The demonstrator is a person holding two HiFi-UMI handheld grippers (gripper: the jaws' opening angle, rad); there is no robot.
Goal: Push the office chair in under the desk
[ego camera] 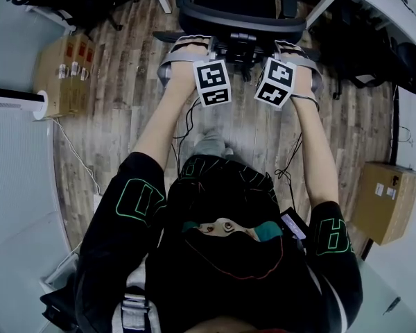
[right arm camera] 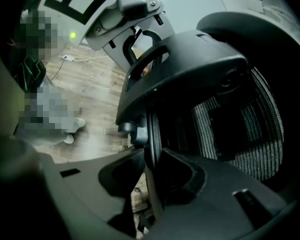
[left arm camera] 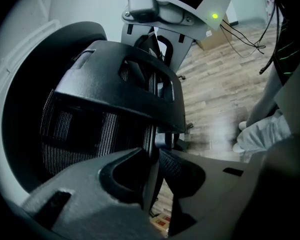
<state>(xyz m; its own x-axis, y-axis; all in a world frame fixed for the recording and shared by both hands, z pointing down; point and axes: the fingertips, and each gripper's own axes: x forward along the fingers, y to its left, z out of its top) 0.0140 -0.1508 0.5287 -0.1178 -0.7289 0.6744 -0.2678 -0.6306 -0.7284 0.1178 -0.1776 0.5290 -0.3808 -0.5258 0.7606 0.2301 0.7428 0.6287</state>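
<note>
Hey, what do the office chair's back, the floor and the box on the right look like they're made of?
Office chair back: black woven mesh with a ribbed weave, in a matte moulded frame, probably plastic. Floor: wood-look planks with grain and seams; real wood or laminate, unclear. Box: brown cardboard, dull, with stuck-on labels.

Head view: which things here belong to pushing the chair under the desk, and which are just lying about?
Job: office chair; desk; left tool and right tool, each astride the chair back's edge.
Lying about: cardboard boxes at left; cardboard box at right; white cylindrical unit.
</note>
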